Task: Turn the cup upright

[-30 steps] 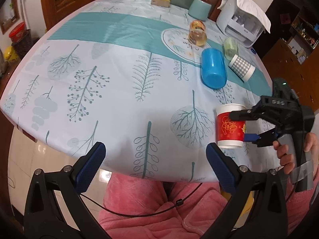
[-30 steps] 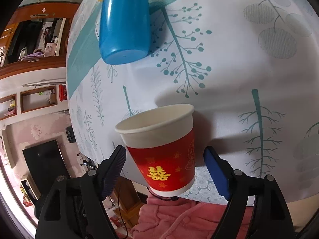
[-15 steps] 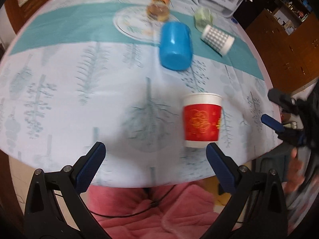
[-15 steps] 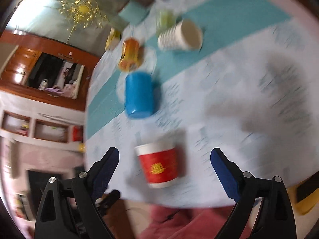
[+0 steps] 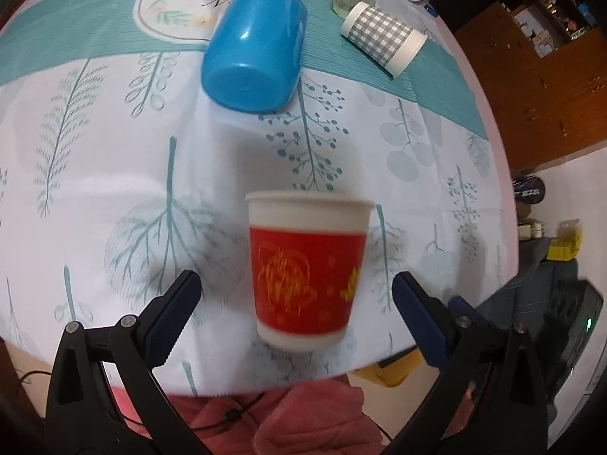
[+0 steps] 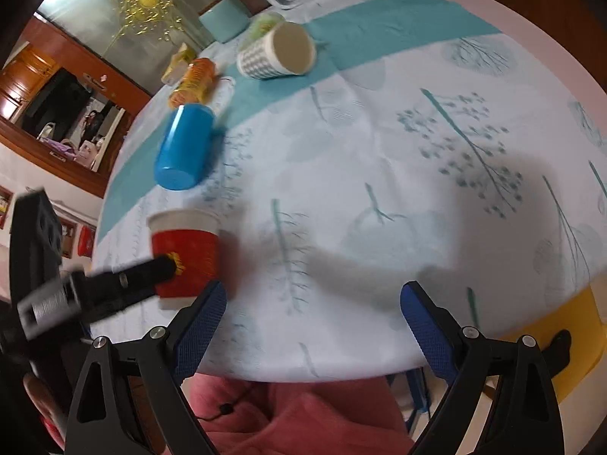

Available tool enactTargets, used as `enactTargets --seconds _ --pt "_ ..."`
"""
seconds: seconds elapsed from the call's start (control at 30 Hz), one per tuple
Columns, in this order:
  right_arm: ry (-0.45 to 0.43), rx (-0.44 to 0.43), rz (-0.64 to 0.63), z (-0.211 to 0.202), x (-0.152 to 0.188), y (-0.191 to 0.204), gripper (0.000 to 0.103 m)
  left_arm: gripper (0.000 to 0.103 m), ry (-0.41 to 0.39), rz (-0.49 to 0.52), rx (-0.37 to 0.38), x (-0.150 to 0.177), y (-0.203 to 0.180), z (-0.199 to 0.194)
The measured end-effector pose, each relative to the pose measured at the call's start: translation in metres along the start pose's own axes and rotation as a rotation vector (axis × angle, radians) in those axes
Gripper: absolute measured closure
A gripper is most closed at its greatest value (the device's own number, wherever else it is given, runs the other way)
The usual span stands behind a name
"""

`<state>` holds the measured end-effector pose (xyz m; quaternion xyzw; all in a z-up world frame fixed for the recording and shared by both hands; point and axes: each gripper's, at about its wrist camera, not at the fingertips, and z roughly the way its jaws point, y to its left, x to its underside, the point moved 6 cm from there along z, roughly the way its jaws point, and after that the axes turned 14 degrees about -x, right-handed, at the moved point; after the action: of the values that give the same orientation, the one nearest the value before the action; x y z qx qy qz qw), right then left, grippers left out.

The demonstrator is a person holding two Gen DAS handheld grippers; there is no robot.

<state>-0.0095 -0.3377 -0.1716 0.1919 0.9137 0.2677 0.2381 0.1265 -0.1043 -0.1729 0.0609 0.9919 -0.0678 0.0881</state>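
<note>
Red cup upright near the worktop's front edge

The red paper cup (image 5: 309,273) stands mouth-up between the left claw's (image 5: 296,314) spread fingers, untouched. The right claw (image 6: 313,322) gapes wide, empty. A blue cup (image 5: 256,47) lies tipped beyond.

Glossy blue plastic cup (image 5: 256,47); matt paper red cup (image 5: 308,267); smooth printed tablecloth (image 5: 114,151); textured gripper pads (image 6: 199,328).

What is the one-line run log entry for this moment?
red cup: upright | left gripper: open, around it | right gripper: open, empty | blue cup: lying
</note>
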Motion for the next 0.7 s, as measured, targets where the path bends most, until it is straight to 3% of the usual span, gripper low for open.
enactTargets --seconds 0.2,0.4,0.5,0.53,0.57,0.7 --pt "-0.038 0.002 0.028 -0.006 0.013 -0.013 0.009 0.003 0.039 -0.015 0.002 -0.024 -0.010 0.012" --pt "-0.046 -0.004 0.043 -0.010 0.017 -0.016 0.009 0.009 0.074 -0.042 0.019 -0.033 -0.018 0.018" --pt "-0.040 -0.004 0.043 -0.008 0.016 -0.015 0.009 0.022 0.094 -0.045 0.015 -0.034 -0.019 0.023" --pt "-0.037 -0.007 0.042 -0.007 0.017 -0.014 0.009 0.036 0.100 -0.050 0.015 -0.033 -0.018 0.024" --pt "-0.034 -0.007 0.041 -0.006 0.017 -0.014 0.009 0.040 0.103 -0.056 0.021 -0.033 -0.019 0.025" --pt "-0.026 -0.006 0.032 -0.001 0.016 -0.010 0.009 0.040 0.043 -0.075 0.054 -0.034 -0.011 0.015"
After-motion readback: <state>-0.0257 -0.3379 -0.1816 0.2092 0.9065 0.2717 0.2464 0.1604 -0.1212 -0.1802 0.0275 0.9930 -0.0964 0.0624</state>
